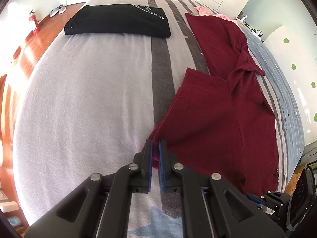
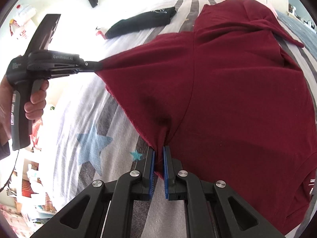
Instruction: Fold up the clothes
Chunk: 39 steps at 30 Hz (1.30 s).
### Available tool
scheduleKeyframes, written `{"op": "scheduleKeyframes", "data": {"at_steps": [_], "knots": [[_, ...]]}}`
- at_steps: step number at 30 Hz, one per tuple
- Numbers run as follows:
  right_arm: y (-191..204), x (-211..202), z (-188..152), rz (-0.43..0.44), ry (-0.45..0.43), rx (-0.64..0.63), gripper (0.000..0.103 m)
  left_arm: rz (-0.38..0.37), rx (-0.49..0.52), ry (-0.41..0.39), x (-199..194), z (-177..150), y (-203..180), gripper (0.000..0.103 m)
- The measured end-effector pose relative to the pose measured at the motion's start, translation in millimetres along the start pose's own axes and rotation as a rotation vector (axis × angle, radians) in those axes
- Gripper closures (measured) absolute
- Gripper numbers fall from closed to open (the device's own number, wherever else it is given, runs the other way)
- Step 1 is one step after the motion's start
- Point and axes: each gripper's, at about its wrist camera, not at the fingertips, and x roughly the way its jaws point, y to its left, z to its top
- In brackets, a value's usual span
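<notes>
your left gripper (image 1: 155, 144) has its jaws nearly together, pinching a corner of the maroon shirt (image 1: 221, 107). your right gripper (image 2: 158, 154) is narrowed on a bunched bit of its hem. the shirt hangs taut between them, lifted at the near edge, the rest spread over the striped bed (image 1: 83, 91), right of a folded black garment (image 1: 118, 20).

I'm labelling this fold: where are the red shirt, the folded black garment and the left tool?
red shirt (image 2: 237, 91), right wrist view, on its broad flat body.
folded black garment (image 1: 118, 19), left wrist view, on its top face.
left tool (image 1: 155, 154), left wrist view, between its fingertips, shut on the shirt's edge.
</notes>
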Motion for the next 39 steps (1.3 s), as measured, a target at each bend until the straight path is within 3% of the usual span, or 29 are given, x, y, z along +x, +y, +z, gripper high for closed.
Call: {"op": "scheduleKeyframes", "data": {"at_steps": [4, 6, 11, 16, 21, 26, 32, 35, 39], "knots": [[-2, 5, -4, -0.018, 0.011, -0.018, 0.096, 0.035, -0.008, 0.045, 22, -9, 4, 0.096], [2, 3, -6, -0.020, 0.015, -0.047, 0.092, 0.088, -0.034, 0.058, 28, -12, 11, 0.094], [11, -9, -14, 0.002, 0.041, -0.112, 0.092, 0.144, -0.122, 0.004, 11, -16, 32, 0.094], [7, -19, 0, 0.034, 0.016, -0.105, 0.092, 0.073, -0.051, -0.027, 0, -12, 0, 0.094], [0, -20, 18, 0.059, -0.009, -0.087, 0.092, -0.009, 0.024, -0.001, 27, -5, -44, 0.094], [-21, 11, 33, 0.058, 0.026, -0.043, 0.092, 0.037, 0.039, 0.061, 62, -12, -54, 0.094], [-25, 15, 22, 0.059, 0.073, -0.050, 0.092, 0.096, -0.014, 0.073, 54, -19, -37, 0.094], [-27, 2, 32, 0.050, 0.093, -0.089, 0.092, 0.115, -0.034, 0.043, 39, -12, -42, 0.093], [-53, -24, 64, 0.005, 0.032, -0.077, 0.091, 0.058, 0.000, -0.031, 29, 15, -74, 0.093]]}}
